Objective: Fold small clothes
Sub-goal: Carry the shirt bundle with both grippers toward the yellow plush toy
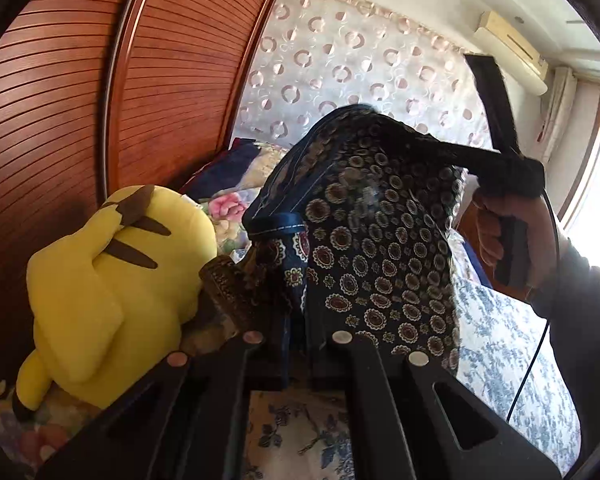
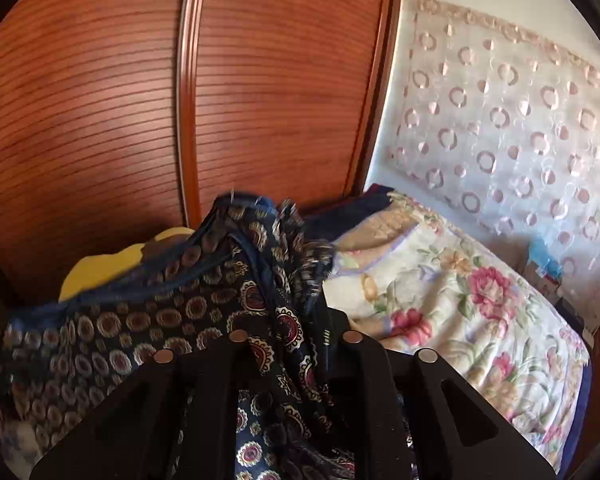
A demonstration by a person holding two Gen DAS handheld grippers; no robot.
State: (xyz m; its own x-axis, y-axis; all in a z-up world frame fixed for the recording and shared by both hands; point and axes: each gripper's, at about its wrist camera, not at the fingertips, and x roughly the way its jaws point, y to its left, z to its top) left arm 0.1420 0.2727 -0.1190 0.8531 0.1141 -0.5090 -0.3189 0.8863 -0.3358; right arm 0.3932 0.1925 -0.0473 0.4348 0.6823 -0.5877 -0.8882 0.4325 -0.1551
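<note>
A dark navy garment (image 1: 372,240) with round gold and maroon medallions hangs in the air between both grippers. My left gripper (image 1: 298,338) is shut on its lower edge, near a blue stitched hem. In the left wrist view my right gripper (image 1: 432,142) reaches in from the right, held by a hand (image 1: 496,224), and pinches the garment's top. In the right wrist view the right gripper (image 2: 296,338) is shut on the same garment (image 2: 180,312), which drapes left and down between the fingers (image 2: 240,356).
A yellow plush toy (image 1: 112,280) lies at the left beside a red-brown slatted wardrobe (image 1: 60,100). A floral quilt (image 2: 460,300) covers the bed, with a blue-and-white sheet (image 1: 512,352) below. A sheer ringed curtain (image 1: 360,64) hangs behind. An air conditioner (image 1: 512,48) is mounted high right.
</note>
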